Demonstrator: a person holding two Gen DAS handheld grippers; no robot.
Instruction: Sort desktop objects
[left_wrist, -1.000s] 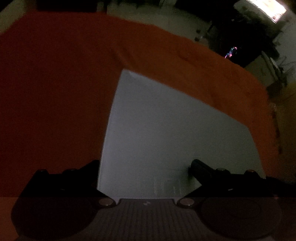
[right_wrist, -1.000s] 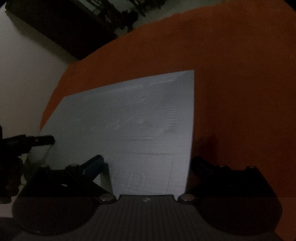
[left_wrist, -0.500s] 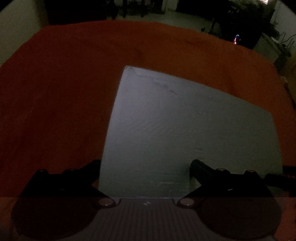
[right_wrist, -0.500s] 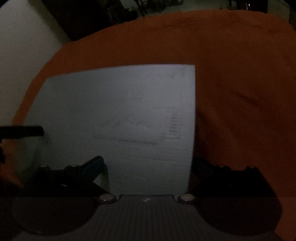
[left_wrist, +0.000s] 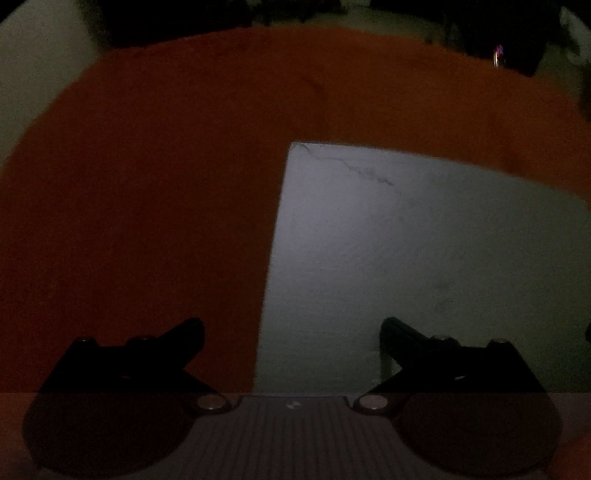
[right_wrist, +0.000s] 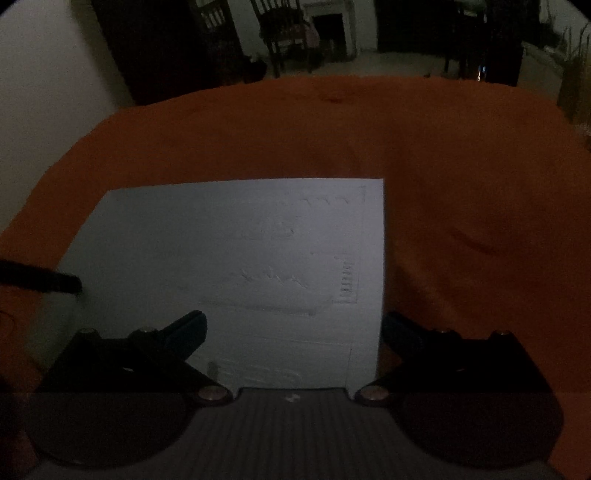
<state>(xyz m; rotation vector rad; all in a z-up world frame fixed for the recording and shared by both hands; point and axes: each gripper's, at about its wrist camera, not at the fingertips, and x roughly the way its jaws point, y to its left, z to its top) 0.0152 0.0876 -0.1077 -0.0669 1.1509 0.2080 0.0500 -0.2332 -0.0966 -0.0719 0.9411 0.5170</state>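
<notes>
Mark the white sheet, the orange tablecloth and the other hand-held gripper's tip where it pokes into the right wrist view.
white sheet (right_wrist: 236, 258): right wrist view, middle of the paper.
orange tablecloth (right_wrist: 480, 177): right wrist view, bare cloth right of the sheet.
left hand-held gripper (right_wrist: 55, 282): right wrist view, its dark tip over the sheet's left edge.

An orange cloth (right_wrist: 461, 155) covers the table; it looks matt and soft, with shallow wrinkles and folds across its surface. On it lies a white sheet of paper (right_wrist: 236, 258), thin and matt, its face faintly embossed or marked with pale lines that are too dim to read; in the left wrist view the same paper (left_wrist: 424, 258) shows a fine crease or crack line near its far corner. The left gripper (left_wrist: 291, 332) and the right gripper (right_wrist: 293, 328) have dark, matt fingers that look like plastic, small shiny metal screw heads at their pivots, and a grey ribbed plate between them with a dull finish.
</notes>
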